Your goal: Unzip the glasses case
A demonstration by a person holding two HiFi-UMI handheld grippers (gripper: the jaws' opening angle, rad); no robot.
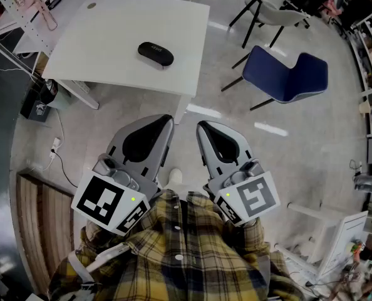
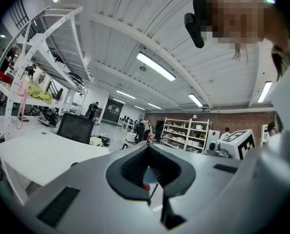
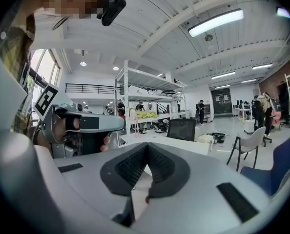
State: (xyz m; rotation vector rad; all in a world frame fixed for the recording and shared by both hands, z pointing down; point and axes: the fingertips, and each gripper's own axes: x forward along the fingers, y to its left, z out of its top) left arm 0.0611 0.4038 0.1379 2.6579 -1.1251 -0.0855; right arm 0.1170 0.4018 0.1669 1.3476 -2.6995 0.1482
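Black on the white bench, the glasses case lay well apart from the left gripper and right gripper (both with fingers together on nothing), so arriving unopened, or tugging the zip with the case unpinned, would likely just slide it.

Your head camera looks steeply down past your chest. The left gripper and right gripper sit close beneath it, and the white bench lies farther off. Each gripper camera rides right behind its own fingers, facing roughly level into the room. All three views share that bench, and each gripper camera also catches the neighbouring gripper.
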